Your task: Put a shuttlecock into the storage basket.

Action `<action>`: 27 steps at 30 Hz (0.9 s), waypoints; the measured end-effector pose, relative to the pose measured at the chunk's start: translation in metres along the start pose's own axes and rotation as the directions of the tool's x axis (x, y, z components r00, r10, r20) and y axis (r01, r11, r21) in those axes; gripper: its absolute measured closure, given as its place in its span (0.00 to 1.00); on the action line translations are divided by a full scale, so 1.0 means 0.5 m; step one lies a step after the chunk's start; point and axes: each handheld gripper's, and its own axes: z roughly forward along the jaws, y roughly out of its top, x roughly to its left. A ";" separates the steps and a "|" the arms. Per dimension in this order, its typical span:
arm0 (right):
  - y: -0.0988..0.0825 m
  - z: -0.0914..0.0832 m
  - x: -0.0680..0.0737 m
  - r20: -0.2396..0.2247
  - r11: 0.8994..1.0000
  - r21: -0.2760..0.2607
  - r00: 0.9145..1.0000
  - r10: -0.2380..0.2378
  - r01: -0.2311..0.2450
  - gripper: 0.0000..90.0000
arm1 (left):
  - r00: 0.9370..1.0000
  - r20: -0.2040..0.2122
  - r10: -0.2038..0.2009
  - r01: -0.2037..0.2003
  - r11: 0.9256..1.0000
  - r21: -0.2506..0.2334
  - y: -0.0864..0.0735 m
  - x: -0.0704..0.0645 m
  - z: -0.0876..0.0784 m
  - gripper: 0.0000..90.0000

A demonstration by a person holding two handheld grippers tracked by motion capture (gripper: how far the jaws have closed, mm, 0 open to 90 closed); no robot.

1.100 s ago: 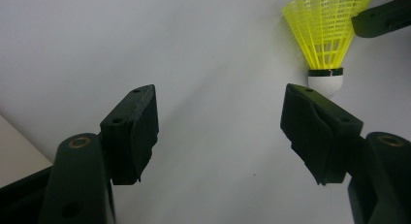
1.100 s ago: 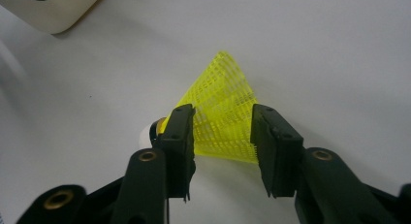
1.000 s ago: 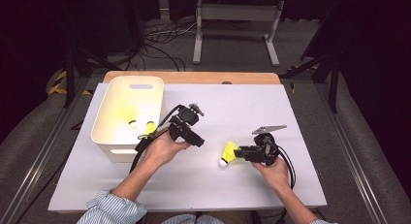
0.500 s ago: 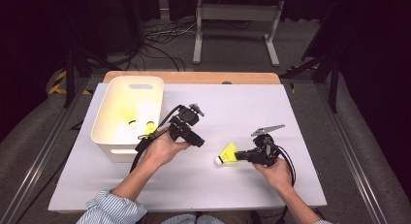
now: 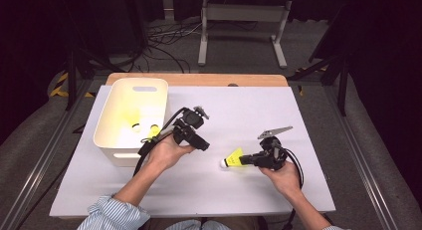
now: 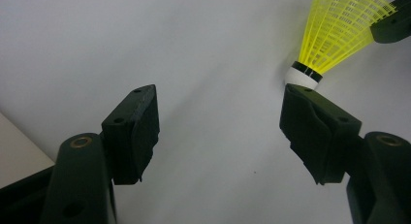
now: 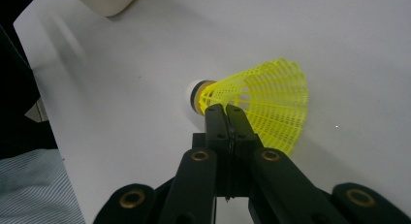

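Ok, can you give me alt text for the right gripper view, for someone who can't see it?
The right gripper has its black jaws shut on the edge of a yellow shuttlecock skirt, its white cork tip pointing left over the white table. A corner of the cream bin shows at top left, a striped sleeve at bottom left.

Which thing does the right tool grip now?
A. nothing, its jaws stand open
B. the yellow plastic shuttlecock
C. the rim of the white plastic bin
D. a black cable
B: the right tool has its jaws closed on the skirt of the yellow plastic shuttlecock.
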 end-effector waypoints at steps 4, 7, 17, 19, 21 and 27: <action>0.008 -0.006 0.003 -0.003 1.000 -0.008 1.000 -0.006 0.006 1.00 | 1.000 0.003 0.008 -0.008 1.000 -0.001 0.000 -0.002 -0.001 0.35; 0.014 -0.013 0.004 -0.001 1.000 -0.016 1.000 -0.012 0.012 1.00 | 1.000 0.007 0.010 -0.010 1.000 -0.002 0.000 -0.001 -0.001 0.35; 0.027 -0.026 0.008 -0.004 0.999 -0.036 1.000 -0.019 0.019 1.00 | 1.000 0.018 0.024 -0.024 1.000 -0.008 0.002 -0.003 -0.005 0.35; 0.030 -0.027 0.010 -0.004 0.999 -0.038 1.000 -0.020 0.019 1.00 | 0.999 0.022 0.026 -0.026 1.000 -0.008 0.003 -0.003 -0.005 0.35; 0.033 -0.029 0.011 -0.004 0.999 -0.043 1.000 -0.021 0.021 1.00 | 0.999 0.024 0.029 -0.029 1.000 -0.012 0.003 -0.003 -0.005 0.35; 0.040 -0.033 0.013 -0.015 0.998 -0.059 1.000 -0.021 0.021 1.00 | 0.999 0.028 0.043 -0.042 0.999 -0.014 0.005 -0.006 -0.004 0.35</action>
